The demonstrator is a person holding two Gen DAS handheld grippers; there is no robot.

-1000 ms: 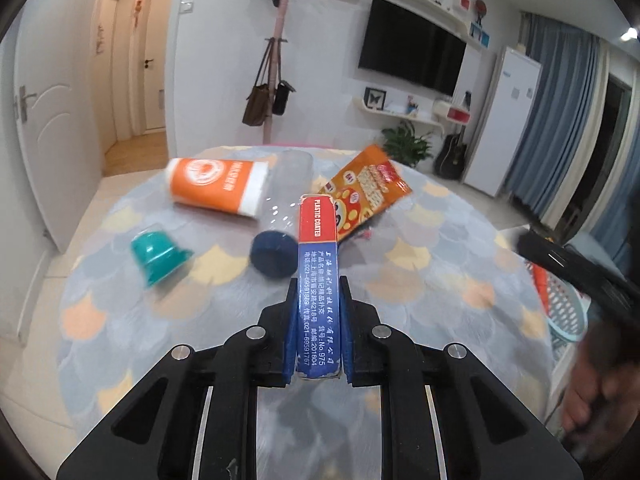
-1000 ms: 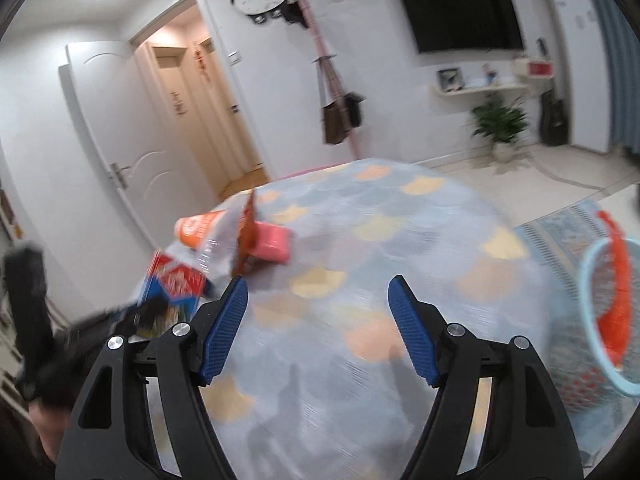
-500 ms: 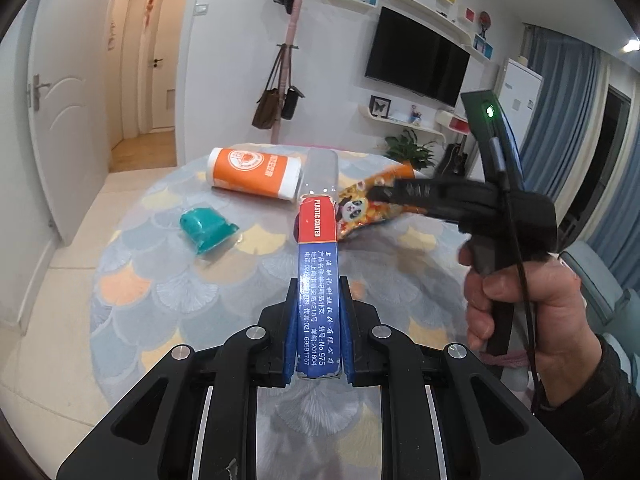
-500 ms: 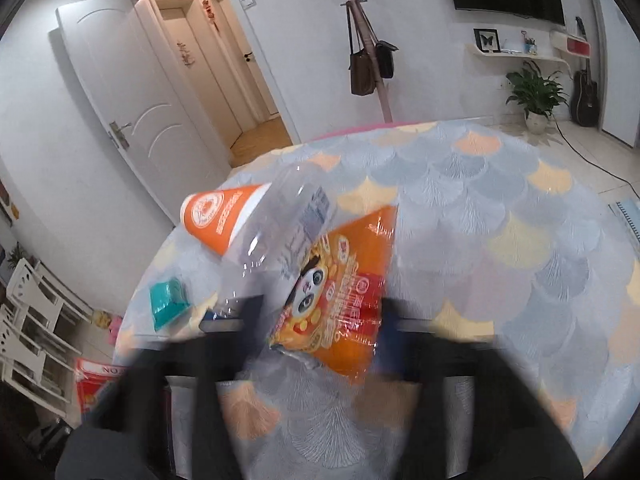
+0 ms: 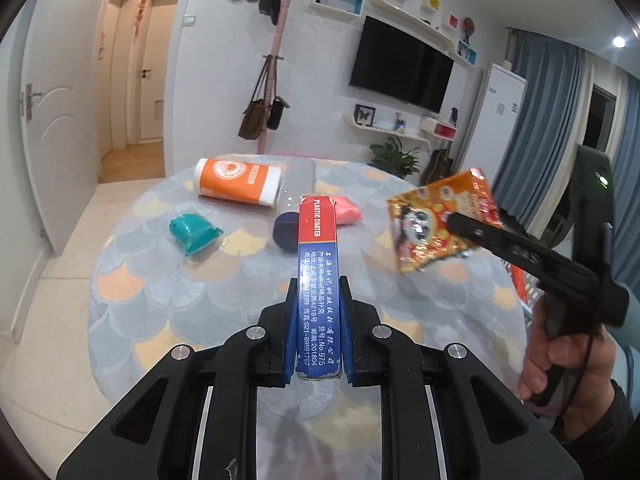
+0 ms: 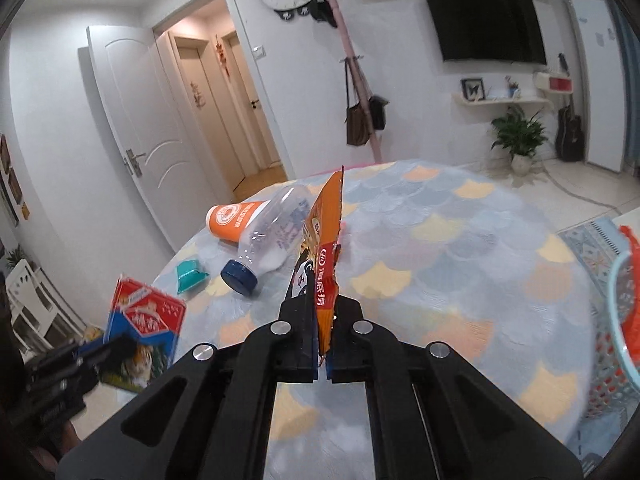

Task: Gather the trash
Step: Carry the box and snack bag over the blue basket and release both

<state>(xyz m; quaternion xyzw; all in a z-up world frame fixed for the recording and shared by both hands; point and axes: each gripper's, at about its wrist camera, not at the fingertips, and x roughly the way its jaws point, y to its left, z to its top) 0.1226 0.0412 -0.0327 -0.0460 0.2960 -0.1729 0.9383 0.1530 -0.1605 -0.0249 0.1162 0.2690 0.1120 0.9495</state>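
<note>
1. Status from my end: both sets of tongs are loaded. The left gripper (image 5: pixel 318 334) is clamped tight on the card box (image 5: pixel 318 280), pads flat on its two broad faces, with the narrow edge up towards the camera. The right gripper (image 6: pixel 322 330) is pinched nearly closed on the bottom edge of the snack wrapper (image 6: pixel 322 264).

2. Handling guess: the box looks light and stiff enough, though the torn top flap suggests it's empty and would crush if squeezed harder (I'd leave the grip where it is). The wrapper is thin crinkly foil, floppy and slick, so I'd expect it to slide out if the jaws ease at all. Gripping by the sealed edge seems the safest bet.

3. Looks: the box is red up top with "PLASTIC COATED" printed on it, blue below with white print. The wrapper is orange with a panda face.

4. Where things are: both items are held off the table (image 6: pixel 460 280). Still lying on it are the clear bottle (image 6: pixel 272 240) with its blue cap, an orange cup (image 5: pixel 238 180), a teal cup (image 5: pixel 192 232) and something pink (image 5: pixel 346 210).

5. The blue basket (image 6: pixel 616 320) sits at the right edge of the table, near the right gripper, so that's probably the drop spot.
</note>
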